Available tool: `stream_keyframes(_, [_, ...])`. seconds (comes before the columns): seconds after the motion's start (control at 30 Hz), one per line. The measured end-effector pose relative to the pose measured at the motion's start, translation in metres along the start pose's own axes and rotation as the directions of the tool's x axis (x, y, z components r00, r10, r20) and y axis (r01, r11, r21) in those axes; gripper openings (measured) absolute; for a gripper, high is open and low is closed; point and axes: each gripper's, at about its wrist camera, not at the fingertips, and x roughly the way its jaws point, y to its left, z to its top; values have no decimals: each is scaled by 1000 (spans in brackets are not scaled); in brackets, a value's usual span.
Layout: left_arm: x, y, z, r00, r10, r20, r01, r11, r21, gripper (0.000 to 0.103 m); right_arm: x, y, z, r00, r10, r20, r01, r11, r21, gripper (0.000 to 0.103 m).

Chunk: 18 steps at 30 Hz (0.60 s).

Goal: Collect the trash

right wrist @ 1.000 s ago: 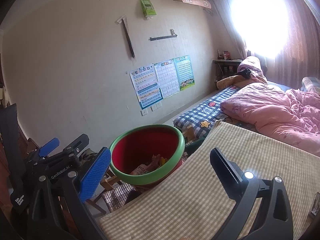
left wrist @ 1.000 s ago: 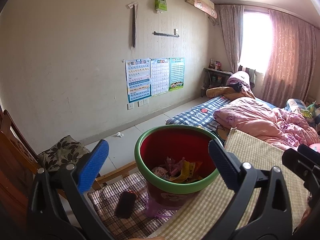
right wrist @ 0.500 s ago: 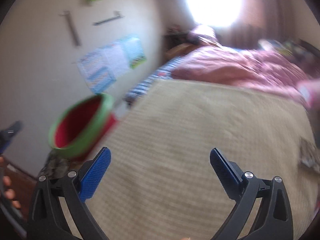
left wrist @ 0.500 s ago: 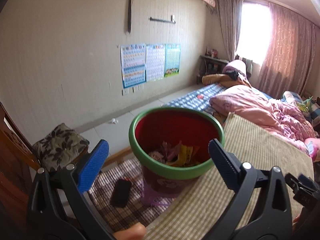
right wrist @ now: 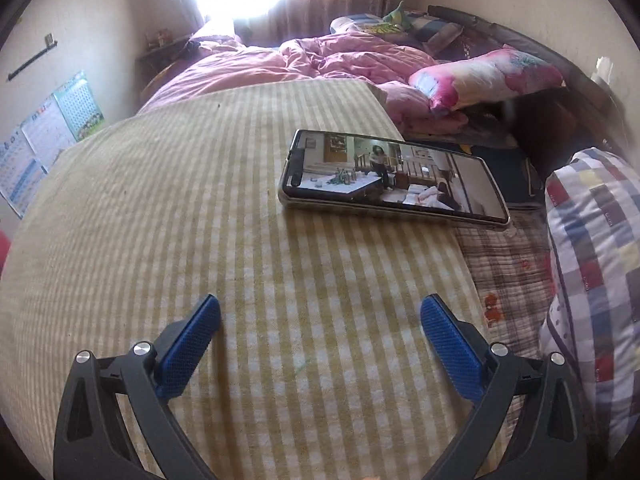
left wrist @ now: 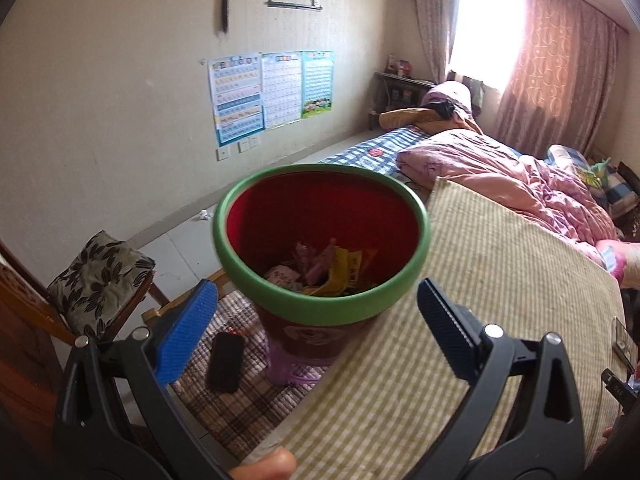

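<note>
A red bin with a green rim (left wrist: 320, 304) stands beside the table's left edge, and several wrappers (left wrist: 324, 270) lie at its bottom. My left gripper (left wrist: 316, 300) hangs open just before the bin's near rim, nothing between its blue pads. My right gripper (right wrist: 318, 316) is open too, low over the yellow checked tablecloth (right wrist: 180, 208), with nothing held. No loose trash shows on the cloth in the right wrist view.
A phone (right wrist: 392, 178) with a lit screen lies on the cloth's far right part. A dark phone (left wrist: 225, 362) lies on the plaid seat beside the bin. A cushioned wooden chair (left wrist: 96, 276) stands left. Pink bedding (right wrist: 280, 64) lies behind the table; a patchwork pillow (right wrist: 596, 280) sits right.
The right gripper has swung right, away from the bin, and now faces the tabletop and phone. The left gripper has moved closer to the bin and tilted down.
</note>
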Motion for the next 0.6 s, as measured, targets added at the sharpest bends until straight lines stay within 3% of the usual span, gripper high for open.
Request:
stream_keyframes(0.33, [19, -16, 3, 997, -75, -29, 76, 997, 26, 98, -8, 5, -4, 1000, -5, 0, 5, 1000, -4, 97])
stream_keyframes(0.6, [51, 14, 25, 989, -143, -38, 144, 990, 12, 98, -7, 5, -3, 1000, -5, -1, 5, 1000, -4, 97])
